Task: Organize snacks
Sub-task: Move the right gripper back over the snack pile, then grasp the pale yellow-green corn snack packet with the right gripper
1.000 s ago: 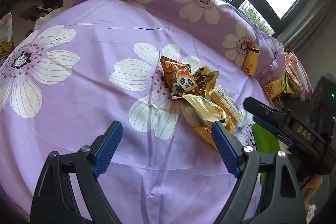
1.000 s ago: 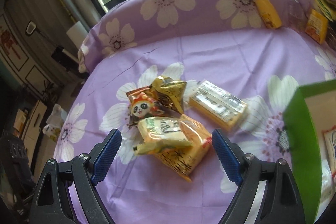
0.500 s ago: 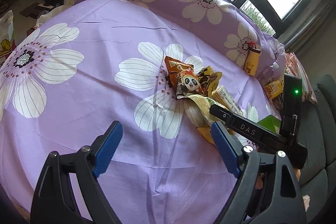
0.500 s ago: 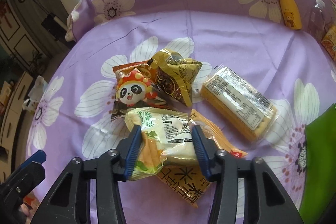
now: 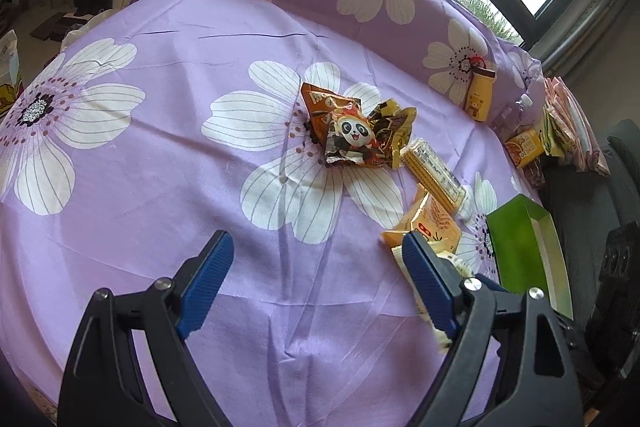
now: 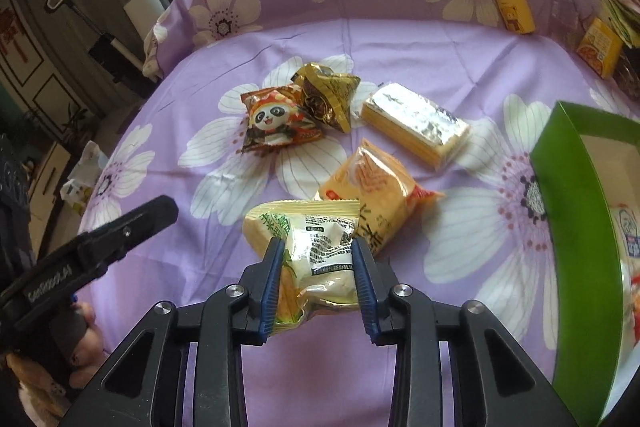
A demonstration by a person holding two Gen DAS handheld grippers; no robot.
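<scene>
My right gripper is shut on a pale yellow snack bag and holds it above the purple flowered cloth. Beyond it lie an orange packet, a wafer block, a panda packet and a gold bag. A green box stands at the right. My left gripper is open and empty over the cloth, with the panda packet, wafer block, orange packet and green box ahead of it to the right.
A yellow bear bottle, a clear bottle and an orange carton stand along the raised back edge. More packets are stacked at the far right. The cloth drops away at the left edge.
My right gripper closed on the pale yellow bag and lifted it back off the orange packet. The left gripper stayed open and shifted slightly.
</scene>
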